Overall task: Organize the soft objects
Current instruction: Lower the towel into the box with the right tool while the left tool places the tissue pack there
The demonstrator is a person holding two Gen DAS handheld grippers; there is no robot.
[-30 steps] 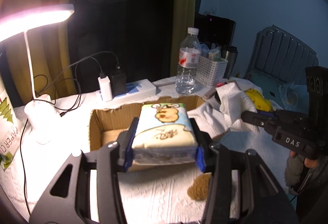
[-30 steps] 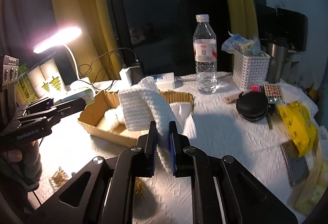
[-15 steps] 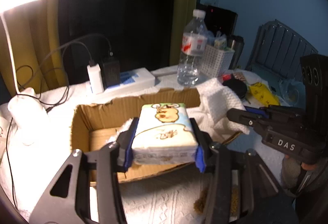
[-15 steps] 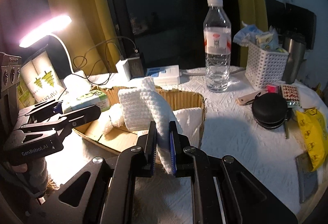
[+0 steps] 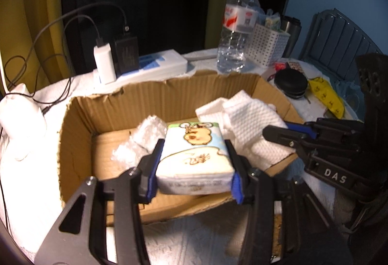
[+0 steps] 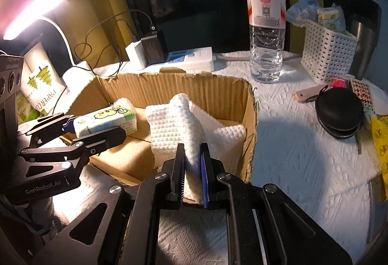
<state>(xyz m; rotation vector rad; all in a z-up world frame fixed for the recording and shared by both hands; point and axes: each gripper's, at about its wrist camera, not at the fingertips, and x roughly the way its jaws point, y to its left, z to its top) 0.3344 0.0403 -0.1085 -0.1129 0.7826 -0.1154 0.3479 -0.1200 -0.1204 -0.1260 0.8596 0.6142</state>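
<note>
The counter (image 6: 303, 158), covered in white textured paper, carries an open cardboard box (image 6: 211, 92) with a ragged rim. Both tools reach over the box's near edge. The right gripper (image 6: 192, 172) has its fingers closed on a white waffle-weave cloth (image 6: 174, 126), which stands up between them and drapes down against the box's right wall; in the left wrist view the same cloth (image 5: 252, 117) lies over the right side of the box. The left gripper (image 5: 194, 168) has its fingers clamped on the two sides of a tissue pack (image 5: 196, 155) printed with a cartoon animal, held level above the box's floor near its front wall. Under and behind the pack, a crumpled white wad (image 5: 143, 138) rests on the box floor. Behind the box sit a white power strip (image 6: 191, 61) with two chargers plugged in, a clear water bottle (image 6: 265, 20), and a white perforated basket (image 6: 325, 53). A round black zip case (image 6: 339, 114) lies to the right, well apart from the box
</note>
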